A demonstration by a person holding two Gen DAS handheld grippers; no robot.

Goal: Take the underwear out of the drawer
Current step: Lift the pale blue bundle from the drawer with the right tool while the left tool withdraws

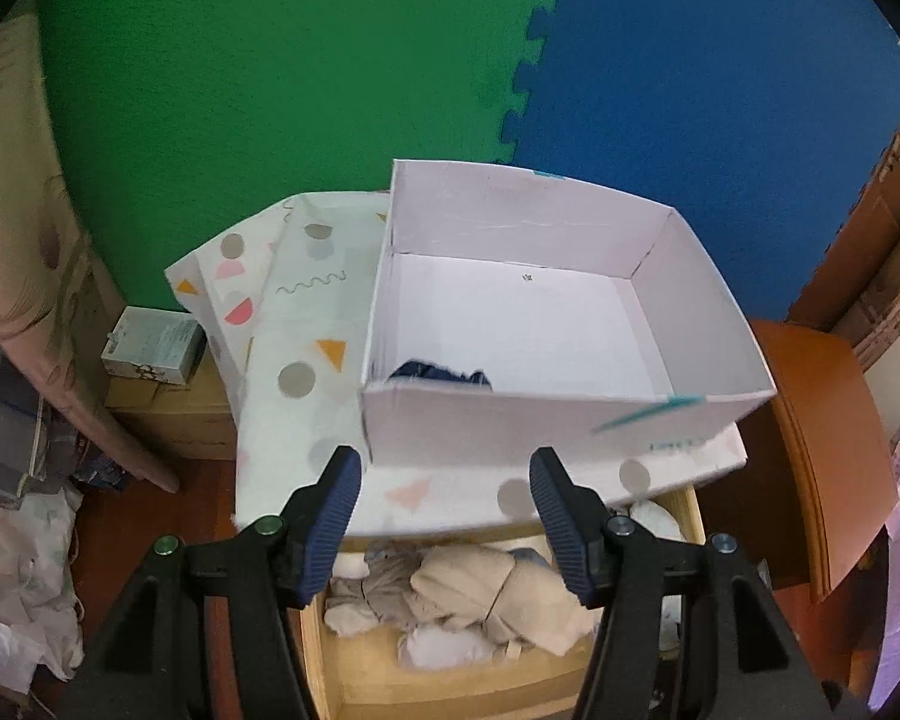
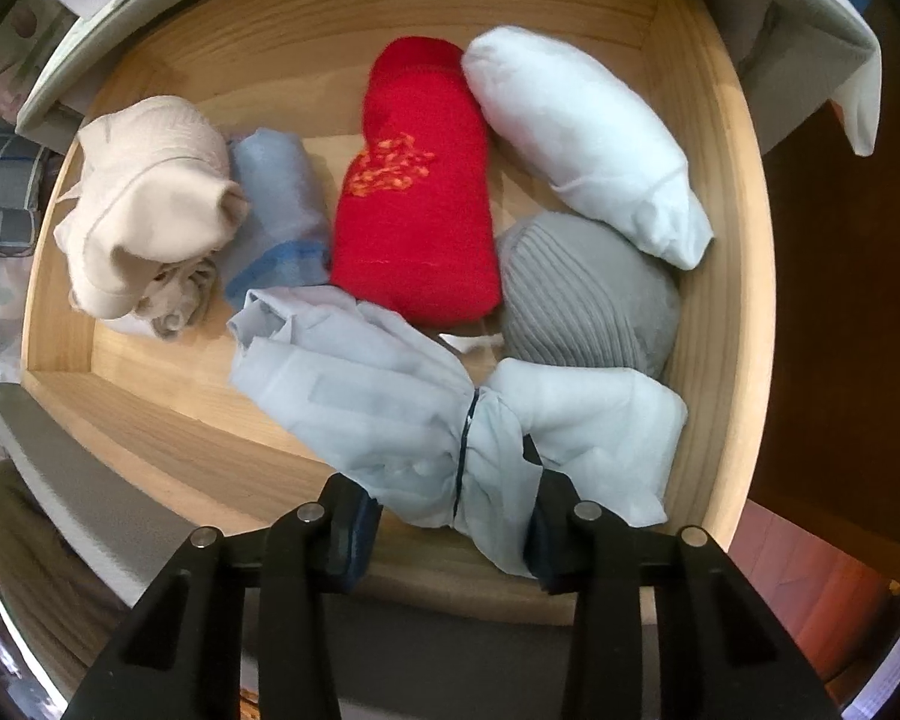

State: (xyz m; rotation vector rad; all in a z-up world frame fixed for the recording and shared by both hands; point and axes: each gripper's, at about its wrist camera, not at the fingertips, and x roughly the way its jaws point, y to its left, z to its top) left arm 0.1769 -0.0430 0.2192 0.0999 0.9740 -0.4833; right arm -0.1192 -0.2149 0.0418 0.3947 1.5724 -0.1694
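Observation:
The open wooden drawer (image 2: 714, 192) holds several rolled garments: a red one (image 2: 414, 192), a white one (image 2: 582, 138), a grey ribbed one (image 2: 582, 294), a beige one (image 2: 144, 204), a blue one (image 2: 276, 204). My right gripper (image 2: 453, 519) is open, its fingers either side of a pale blue bundle of underwear (image 2: 426, 408) at the drawer's front. My left gripper (image 1: 444, 516) is open and empty above the drawer (image 1: 330, 648), in front of a white cardboard box (image 1: 510, 426) with a dark blue garment (image 1: 438, 373) inside.
The white box stands on a cloth with coloured shapes (image 1: 306, 324) on the cabinet top. A small carton (image 1: 150, 345) sits to the left. Green and blue foam mats (image 1: 330, 60) cover the wall. An orange-brown wooden piece (image 1: 822, 438) is at the right.

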